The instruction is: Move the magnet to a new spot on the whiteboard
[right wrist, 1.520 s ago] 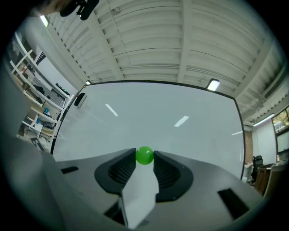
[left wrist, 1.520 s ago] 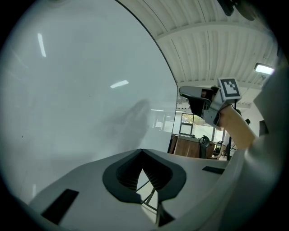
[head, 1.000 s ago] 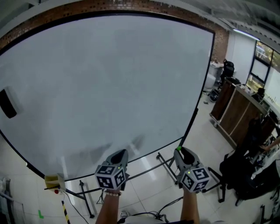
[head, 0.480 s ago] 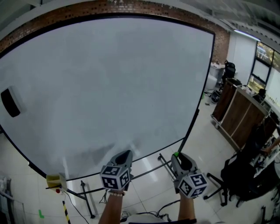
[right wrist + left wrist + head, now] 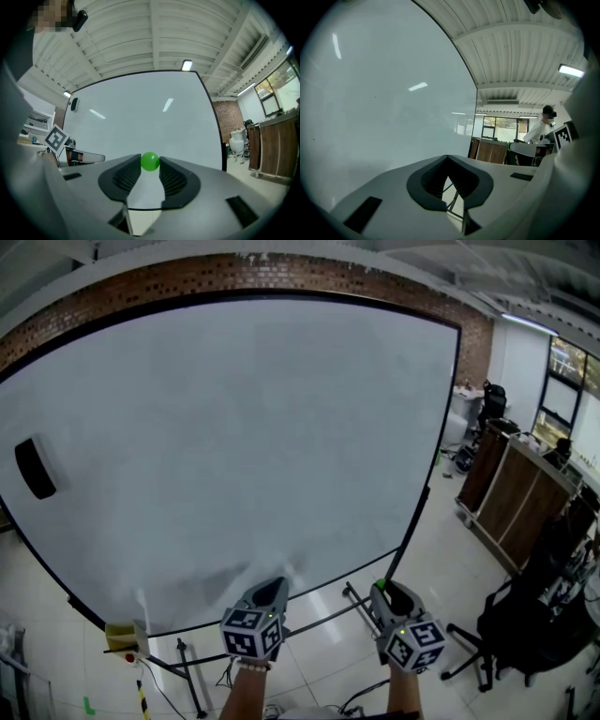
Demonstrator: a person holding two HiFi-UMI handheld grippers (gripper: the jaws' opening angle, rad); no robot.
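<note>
The right tongs (image 5: 150, 165) are part open, their two pads pressed on either side of a small green ball magnet (image 5: 150, 161), which sits right at the tips. In the head view the magnet (image 5: 382, 585) hangs below the lower right part of the whiteboard (image 5: 234, 427), near the dark frame edge and clear of the white surface. The right tongs (image 5: 383, 589) point toward the board from there.

The left tongs (image 5: 446, 158) are closed, tips meeting, with nothing between them. In the head view the left tongs (image 5: 276, 586) sit at the board's bottom edge, beside the right pair but apart from it.

A black eraser (image 5: 36, 468) clings to the board's far left side. A small yellow box (image 5: 121, 635) rests by the stand's lower left corner. A wooden counter (image 5: 511, 495) stands off to the right.
</note>
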